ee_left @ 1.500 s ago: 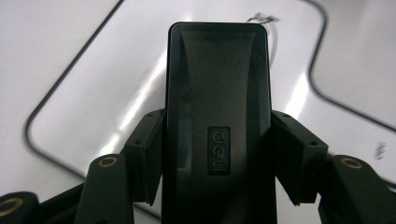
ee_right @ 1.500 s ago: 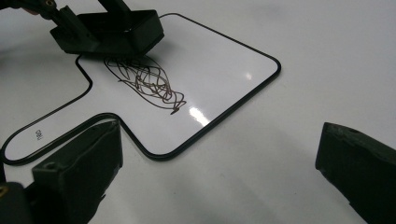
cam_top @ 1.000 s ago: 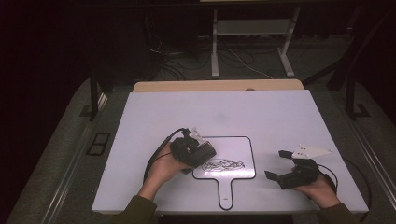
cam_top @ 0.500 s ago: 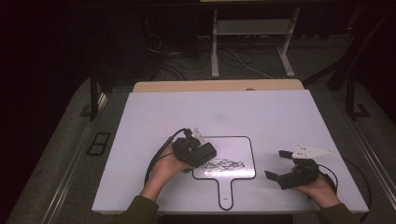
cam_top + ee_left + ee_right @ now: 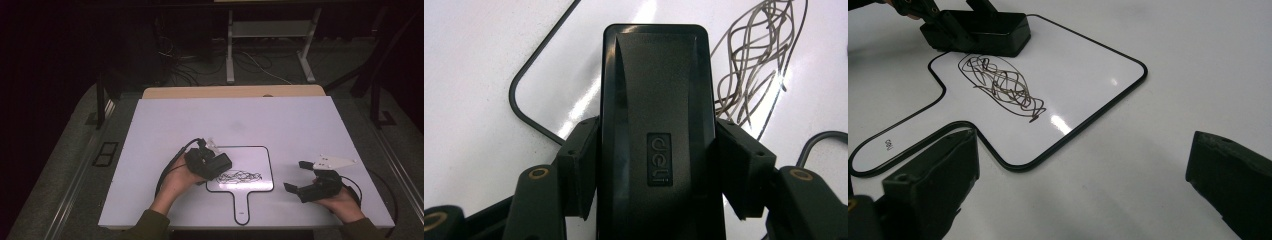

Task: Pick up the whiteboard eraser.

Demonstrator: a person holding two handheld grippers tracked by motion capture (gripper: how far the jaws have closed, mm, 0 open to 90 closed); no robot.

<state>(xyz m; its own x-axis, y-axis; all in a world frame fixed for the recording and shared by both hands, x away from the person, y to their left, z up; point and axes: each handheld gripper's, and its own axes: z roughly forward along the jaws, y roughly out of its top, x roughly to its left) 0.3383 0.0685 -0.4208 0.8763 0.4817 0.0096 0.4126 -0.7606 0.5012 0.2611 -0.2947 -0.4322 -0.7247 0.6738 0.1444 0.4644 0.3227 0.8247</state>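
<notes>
A small white paddle-shaped whiteboard (image 5: 252, 159) with a black rim lies on the table, a black scribble (image 5: 242, 176) across its lower half. My left gripper (image 5: 207, 162) is shut on a black board eraser (image 5: 222, 163) that rests at the board's left edge, beside the scribble. In the left gripper view the eraser (image 5: 656, 100) sits lengthwise between the jaws, with the scribble (image 5: 754, 65) to its right. My right gripper (image 5: 295, 175) stands open on the table right of the board, nothing between its jaws. From the right gripper view (image 5: 1083, 165) I see the board (image 5: 1083, 75), scribble (image 5: 1000, 82) and eraser (image 5: 993, 32).
The board lies near the front of a large white tabletop (image 5: 300, 125). A tan strip (image 5: 230, 92) runs along the table's far edge. Beyond it are a white metal stand (image 5: 270, 30) and loose cables on the dark floor.
</notes>
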